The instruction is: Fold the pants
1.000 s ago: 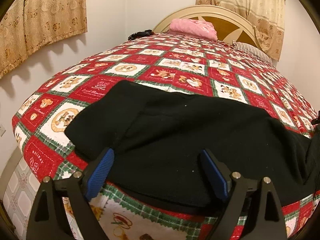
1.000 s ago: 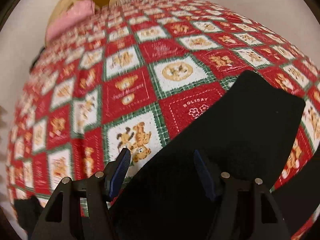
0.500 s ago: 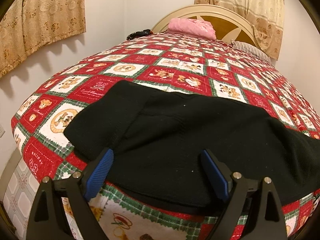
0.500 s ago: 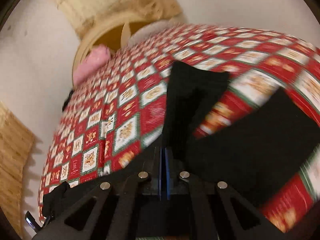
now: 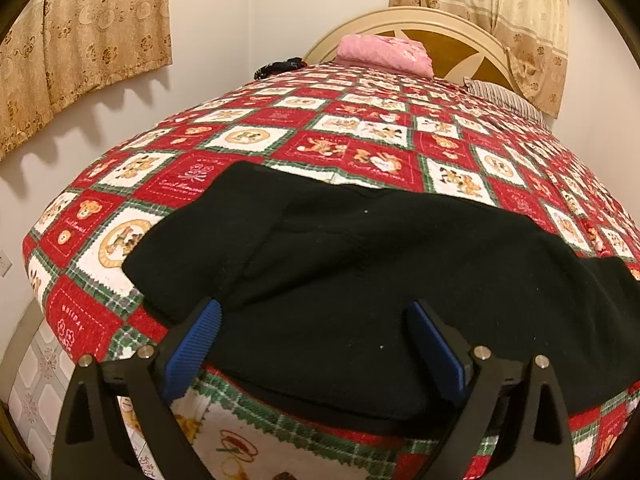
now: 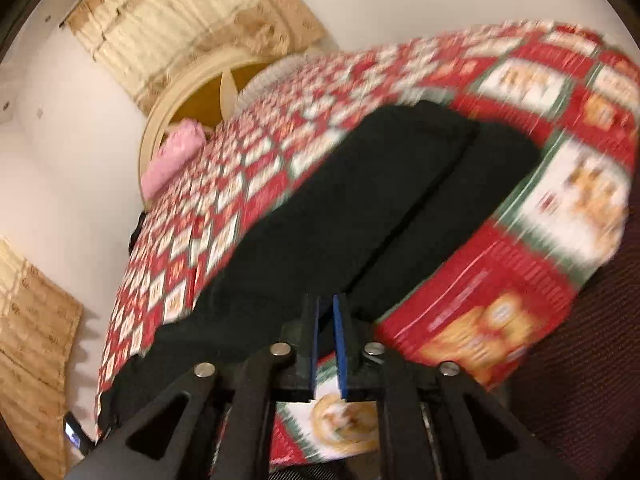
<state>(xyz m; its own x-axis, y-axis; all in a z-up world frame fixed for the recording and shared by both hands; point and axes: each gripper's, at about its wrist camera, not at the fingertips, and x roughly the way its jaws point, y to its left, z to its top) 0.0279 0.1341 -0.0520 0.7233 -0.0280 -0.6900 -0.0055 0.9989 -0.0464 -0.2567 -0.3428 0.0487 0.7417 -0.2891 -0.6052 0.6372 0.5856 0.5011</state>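
While left tool (image 5: 314,338) gapes over black pants (image 5: 380,264), right tool (image 6: 325,328) nearly closed, view blurred.

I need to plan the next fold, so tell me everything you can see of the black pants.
The black pants are a dark, matte, fleece-like fabric flecked with lint, lying flat across the near end of the holiday quilt, their near edge hanging slightly over the bed's edge. In the blurred right wrist view a dark line runs lengthwise, seemingly where two layers or legs meet. The open left gripper straddles the near edge; the right gripper looks nearly shut, holding nothing visible.
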